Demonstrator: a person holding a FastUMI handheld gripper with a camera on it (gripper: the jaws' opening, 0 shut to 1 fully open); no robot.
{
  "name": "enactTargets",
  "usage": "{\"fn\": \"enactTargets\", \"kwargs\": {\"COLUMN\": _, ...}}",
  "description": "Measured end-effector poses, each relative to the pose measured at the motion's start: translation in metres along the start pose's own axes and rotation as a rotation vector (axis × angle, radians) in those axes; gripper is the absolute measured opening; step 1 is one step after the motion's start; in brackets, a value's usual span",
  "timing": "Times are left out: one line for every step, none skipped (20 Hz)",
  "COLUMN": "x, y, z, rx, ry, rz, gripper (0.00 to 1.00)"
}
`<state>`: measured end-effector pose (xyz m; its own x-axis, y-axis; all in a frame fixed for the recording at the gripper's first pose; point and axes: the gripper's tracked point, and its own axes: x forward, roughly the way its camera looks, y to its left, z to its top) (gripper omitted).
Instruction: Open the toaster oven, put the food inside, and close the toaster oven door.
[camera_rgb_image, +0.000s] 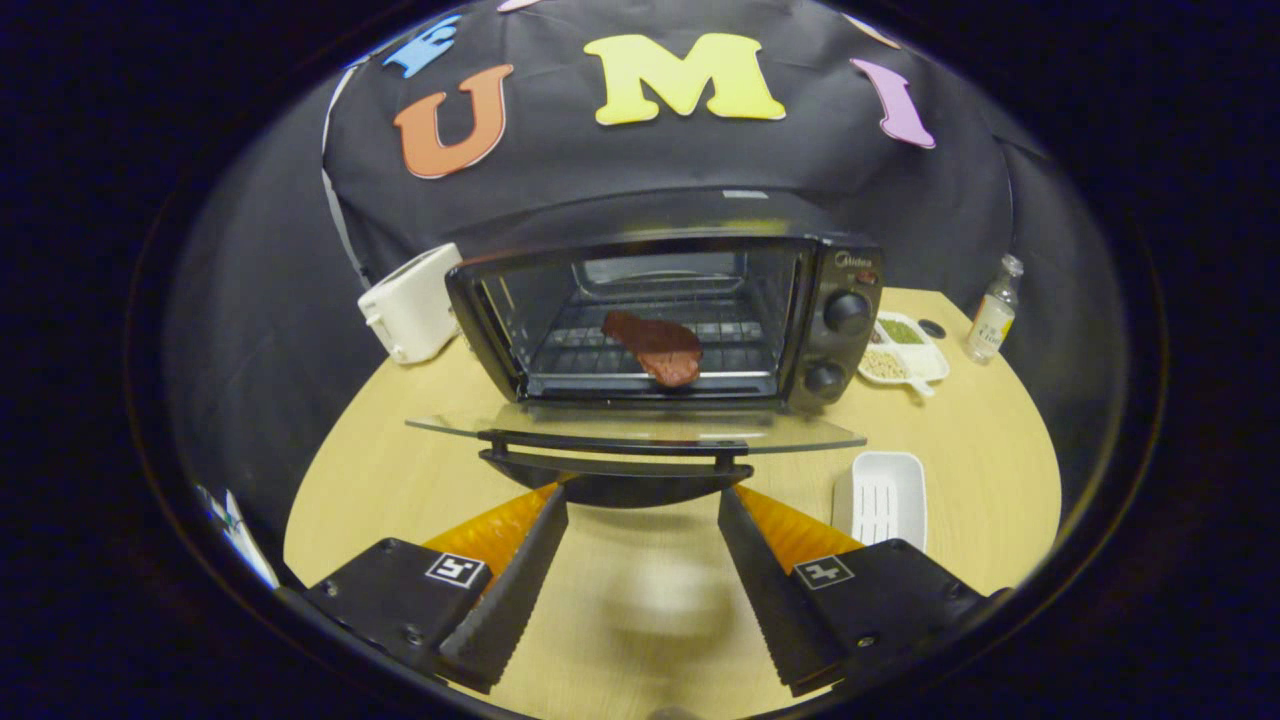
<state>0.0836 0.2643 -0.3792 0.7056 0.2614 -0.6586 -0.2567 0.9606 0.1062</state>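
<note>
Gripper view looks straight into the black toaster oven (665, 320), whose glass door (635, 432) lies folded flat toward us, its dark bar handle (615, 465) just ahead of the fingertips. Our tool (642, 505) stands released, its two serrated black fingers spread wide with nothing between them, low over the pale wooden worktop (1000, 460) and lined up on that handle, which to my eye suits getting under the door edge and lifting it. Inside the oven, the reddish-brown slab of meat (655, 347) sits on the wire rack (600, 350), toward the front and a touch right of centre, so the loading looks done and closing is what remains. Right of the fingers rests a white ribbed rectangular tray (880, 497), nothing in it, plausibly where the food came from. Beyond that, beside the oven's two round knobs (846, 313), a white divided dish (903, 350) holds something green in one compartment and pale grains in another. A small clear bottle with a yellow label (992, 322) stands farther right, and a white slot toaster (412, 302) sits left of the oven, just beside it.
</note>
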Motion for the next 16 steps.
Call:
{"fn": "enactTargets", "kwargs": {"x": 0.000, "y": 0.000, "z": 0.012, "rx": 0.008, "ry": -0.013, "rz": 0.003, "gripper": 0.97}}
{"fn": "enactTargets", "kwargs": {"x": 0.002, "y": -0.001, "z": 0.025, "rx": 0.007, "ry": -0.033, "rz": 0.000, "gripper": 0.97}}
{"fn": "enactTargets", "kwargs": {"x": -0.002, "y": 0.001, "z": 0.037, "rx": 0.000, "ry": -0.051, "rz": -0.006, "gripper": 0.99}}
{"fn": "enactTargets", "kwargs": {"x": 0.001, "y": 0.002, "z": 0.048, "rx": -0.007, "ry": -0.063, "rz": -0.014, "gripper": 0.99}}
{"fn": "enactTargets", "kwargs": {"x": 0.005, "y": 0.001, "z": 0.061, "rx": -0.018, "ry": -0.083, "rz": -0.028, "gripper": 0.99}}
{"fn": "enactTargets", "kwargs": {"x": 0.008, "y": 0.002, "z": 0.069, "rx": -0.037, "ry": -0.089, "rz": -0.044, "gripper": 1.00}}
{"fn": "enactTargets", "kwargs": {"x": 0.009, "y": 0.003, "z": 0.076, "rx": -0.056, "ry": -0.096, "rz": -0.052, "gripper": 0.99}}
{"fn": "enactTargets", "kwargs": {"x": 0.009, "y": 0.005, "z": 0.085, "rx": -0.069, "ry": -0.112, "rz": -0.054, "gripper": 0.99}}
{"fn": "enactTargets", "kwargs": {"x": 0.010, "y": 0.007, "z": 0.089, "rx": -0.078, "ry": -0.124, "rz": -0.051, "gripper": 0.96}}
{"fn": "enactTargets", "kwargs": {"x": 0.009, "y": 0.007, "z": 0.094, "rx": -0.085, "ry": -0.132, "rz": -0.054, "gripper": 0.96}}
{"fn": "enactTargets", "kwargs": {"x": 0.008, "y": 0.007, "z": 0.094, "rx": -0.084, "ry": -0.137, "rz": -0.053, "gripper": 0.96}}
{"fn": "enactTargets", "kwargs": {"x": 0.007, "y": 0.006, "z": 0.093, "rx": -0.081, "ry": -0.136, "rz": -0.056, "gripper": 0.96}}
{"fn": "enactTargets", "kwargs": {"x": 0.004, "y": 0.004, "z": 0.092, "rx": -0.073, "ry": -0.136, "rz": -0.058, "gripper": 0.96}}
{"fn": "enactTargets", "kwargs": {"x": 0.001, "y": 0.000, "z": 0.091, "rx": -0.066, "ry": -0.134, "rz": -0.062, "gripper": 0.96}}
{"fn": "enactTargets", "kwargs": {"x": -0.002, "y": -0.003, "z": 0.090, "rx": -0.059, "ry": -0.136, "rz": -0.068, "gripper": 0.96}}
{"fn": "enactTargets", "kwargs": {"x": -0.007, "y": -0.008, "z": 0.091, "rx": -0.052, "ry": -0.139, "rz": -0.073, "gripper": 0.96}}
